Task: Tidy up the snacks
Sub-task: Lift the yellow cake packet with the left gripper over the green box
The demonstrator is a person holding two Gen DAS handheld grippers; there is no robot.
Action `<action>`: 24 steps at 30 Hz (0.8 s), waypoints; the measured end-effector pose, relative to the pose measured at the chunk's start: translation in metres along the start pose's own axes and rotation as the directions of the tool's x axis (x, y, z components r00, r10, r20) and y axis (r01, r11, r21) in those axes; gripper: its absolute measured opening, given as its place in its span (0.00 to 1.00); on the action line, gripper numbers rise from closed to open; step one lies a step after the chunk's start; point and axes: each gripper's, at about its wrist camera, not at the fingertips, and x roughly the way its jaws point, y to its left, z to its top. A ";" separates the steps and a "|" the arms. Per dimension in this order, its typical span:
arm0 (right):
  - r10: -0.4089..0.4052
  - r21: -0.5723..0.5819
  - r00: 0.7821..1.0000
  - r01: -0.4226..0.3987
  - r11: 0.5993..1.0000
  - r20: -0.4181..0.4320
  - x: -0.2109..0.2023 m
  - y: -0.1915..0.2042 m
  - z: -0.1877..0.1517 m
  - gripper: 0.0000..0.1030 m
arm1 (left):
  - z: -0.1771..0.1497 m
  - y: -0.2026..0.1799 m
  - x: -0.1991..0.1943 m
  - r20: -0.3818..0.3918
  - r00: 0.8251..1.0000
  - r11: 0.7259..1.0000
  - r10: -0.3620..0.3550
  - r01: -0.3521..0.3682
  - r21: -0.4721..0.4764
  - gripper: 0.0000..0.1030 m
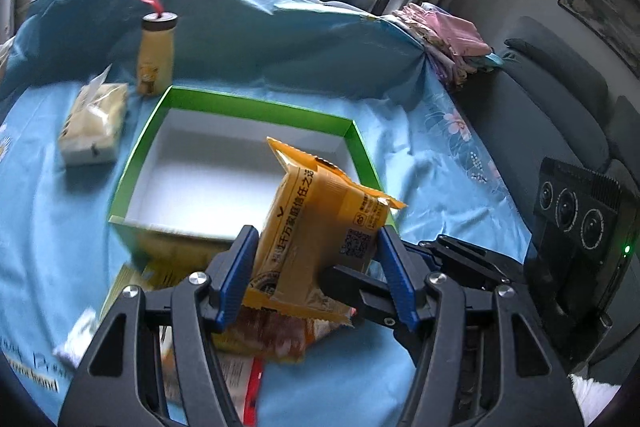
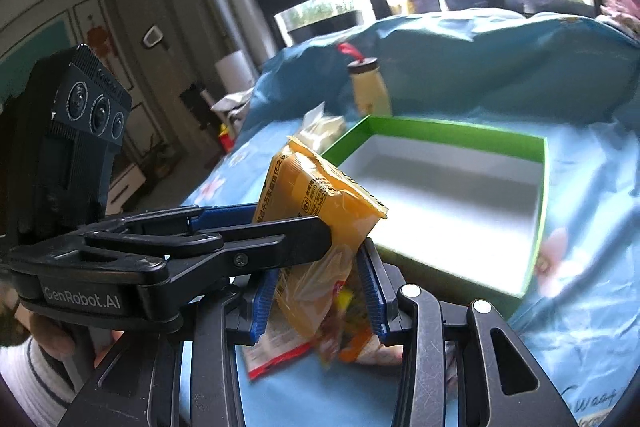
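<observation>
My left gripper point(image 1: 316, 239) is shut on an orange snack packet point(image 1: 320, 211), held upright just above the near edge of a green box point(image 1: 256, 107) with a white, empty inside. In the right wrist view the same orange packet point(image 2: 320, 195) sits between the left gripper's black fingers point(image 2: 280, 239), which cross in from the left. Right below it, my right gripper point(image 2: 320, 267) is shut on a second, translucent yellow packet point(image 2: 332, 307) with red print. The green box point(image 2: 452, 129) lies just beyond both packets.
A yellow bottle point(image 1: 156, 55) with a red loop and a pale wrapped pack point(image 1: 94, 123) sit left of the box on the blue floral cloth point(image 1: 420, 163). More packets point(image 1: 172, 267) lie near the box's front. Folded pink cloths point(image 1: 444, 39) and a grey sofa point(image 1: 560, 107) are to the right.
</observation>
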 end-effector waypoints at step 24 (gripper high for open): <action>-0.045 0.112 0.995 0.055 0.992 -0.094 0.065 -0.072 0.022 0.40 | 0.037 0.025 0.089 -0.136 0.991 0.997 0.006 -0.017 -0.082 0.59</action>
